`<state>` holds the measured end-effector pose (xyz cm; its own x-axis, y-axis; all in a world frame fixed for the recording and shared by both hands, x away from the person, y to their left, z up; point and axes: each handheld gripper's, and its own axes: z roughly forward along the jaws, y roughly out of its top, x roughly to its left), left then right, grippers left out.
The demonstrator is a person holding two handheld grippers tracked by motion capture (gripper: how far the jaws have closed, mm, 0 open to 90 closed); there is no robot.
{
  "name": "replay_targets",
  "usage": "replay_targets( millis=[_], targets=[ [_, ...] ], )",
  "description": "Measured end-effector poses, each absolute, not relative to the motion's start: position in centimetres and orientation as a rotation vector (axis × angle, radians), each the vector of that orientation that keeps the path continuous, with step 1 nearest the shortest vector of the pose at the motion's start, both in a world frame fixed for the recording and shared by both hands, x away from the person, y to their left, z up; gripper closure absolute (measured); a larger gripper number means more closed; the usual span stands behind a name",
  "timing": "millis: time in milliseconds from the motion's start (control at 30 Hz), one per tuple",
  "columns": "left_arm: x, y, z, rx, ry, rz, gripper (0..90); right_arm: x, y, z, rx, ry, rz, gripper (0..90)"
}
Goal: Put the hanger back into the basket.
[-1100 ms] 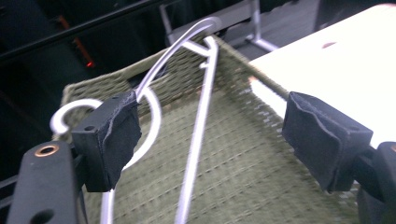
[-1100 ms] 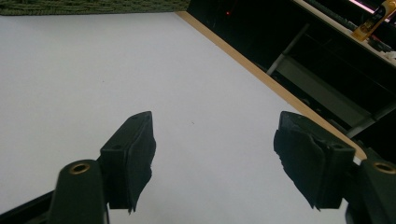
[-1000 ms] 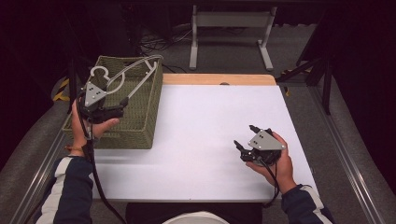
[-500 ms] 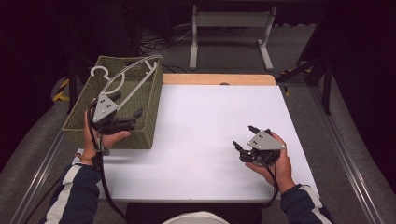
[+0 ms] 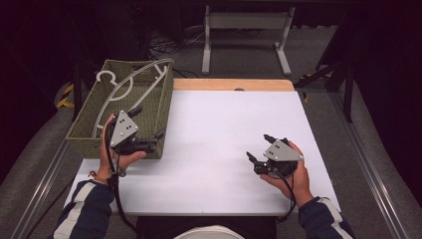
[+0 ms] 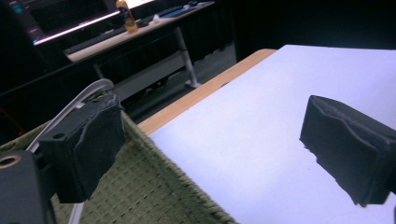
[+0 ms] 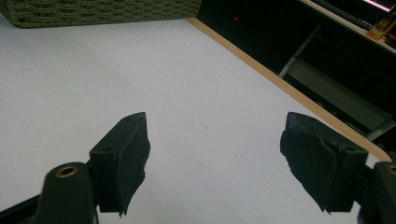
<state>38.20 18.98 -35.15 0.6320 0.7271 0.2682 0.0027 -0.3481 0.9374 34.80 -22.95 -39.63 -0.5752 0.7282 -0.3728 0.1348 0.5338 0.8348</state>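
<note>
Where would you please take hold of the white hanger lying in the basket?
Grip the hanger on its long straight bar, coming down from above: it lies slanted across the open-topped basket, with that bar running clear along the middle, while the hook sits near the far corner.

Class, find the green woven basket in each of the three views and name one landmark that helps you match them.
High view: green woven basket, table's left edge.
Left gripper view: bottom left, under the jaws.
Right gripper view: top left strip.
Shared landmark: the table's wooden edge strip.
</note>
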Motion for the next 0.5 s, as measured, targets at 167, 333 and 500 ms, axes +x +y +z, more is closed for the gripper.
replay_targets(
  millis=[167, 333, 500],
  targets=[
    [37.3, 18.5, -35.3, 1.782, 0.541, 0.844, 6.2, 34.7, -22.9, -39.7, 0.693, 2.028, 1.037, 20.9],
    [36.4, 18.1, -35.4, 1.788, 0.508, 0.834, 5.9, 34.6, -22.8, -39.7, 0.693, 2.026, 1.052, 17.9],
    [35.6, 17.8, -35.9, 1.805, 0.482, 0.826, 5.3, 34.3, -22.5, -40.0, 0.682, 2.023, 1.068, 16.0]
  ],
)
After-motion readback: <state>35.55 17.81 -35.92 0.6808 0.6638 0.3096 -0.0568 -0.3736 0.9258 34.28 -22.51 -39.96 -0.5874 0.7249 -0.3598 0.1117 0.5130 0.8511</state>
